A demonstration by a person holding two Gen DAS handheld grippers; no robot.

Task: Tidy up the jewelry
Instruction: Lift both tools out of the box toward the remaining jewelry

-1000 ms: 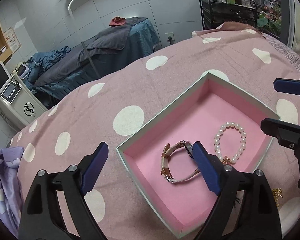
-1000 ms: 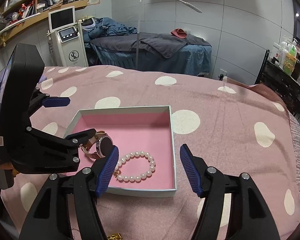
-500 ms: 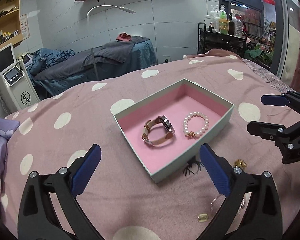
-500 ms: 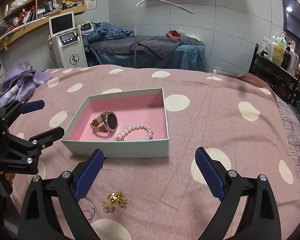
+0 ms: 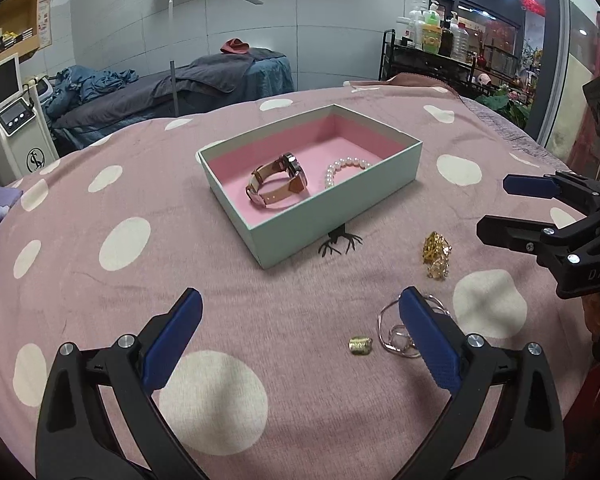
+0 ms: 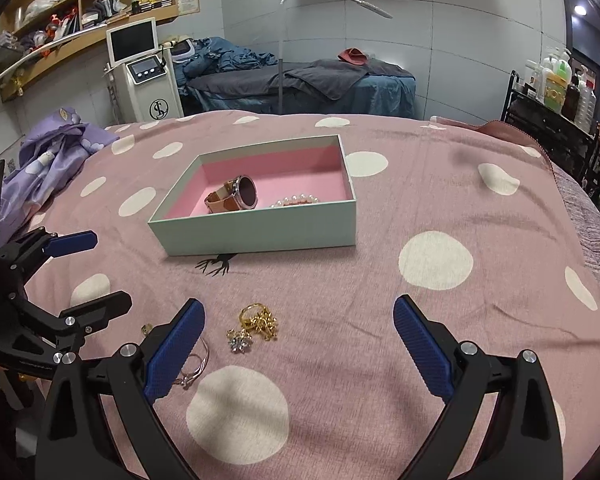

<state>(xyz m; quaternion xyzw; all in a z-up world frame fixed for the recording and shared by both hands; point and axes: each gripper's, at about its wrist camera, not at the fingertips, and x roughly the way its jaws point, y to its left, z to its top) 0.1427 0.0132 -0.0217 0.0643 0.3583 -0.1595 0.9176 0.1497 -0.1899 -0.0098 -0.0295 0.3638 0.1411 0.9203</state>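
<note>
A pale green box (image 5: pixel 336 208) with a pink inside holds a tan-strap watch (image 5: pixel 278 186) and a pearl bracelet (image 5: pixel 342 168); the box also shows in the right wrist view (image 6: pixel 260 232). On the cloth in front of it lie a gold brooch cluster (image 5: pixel 436 254), a silver bangle (image 5: pixel 396 330) and a small gold ring (image 5: pixel 360 346). My left gripper (image 5: pixel 300 334) is open and empty, with its right finger beside the bangle. My right gripper (image 6: pixel 298 342) is open and empty, with the gold cluster (image 6: pixel 258 322) between its fingers.
A pink polka-dot cloth (image 6: pixel 436 260) covers the table. A black deer-shaped print (image 5: pixel 338 242) pokes out under the box's front. A purple fabric heap (image 6: pixel 48 160) lies at the far left. A treatment bed (image 6: pixel 300 80) and a machine (image 6: pixel 148 76) stand behind.
Both grippers have pulled back from over the box toward the near table edge. The loose jewelry in front of the box has come into view. Both stay open.
</note>
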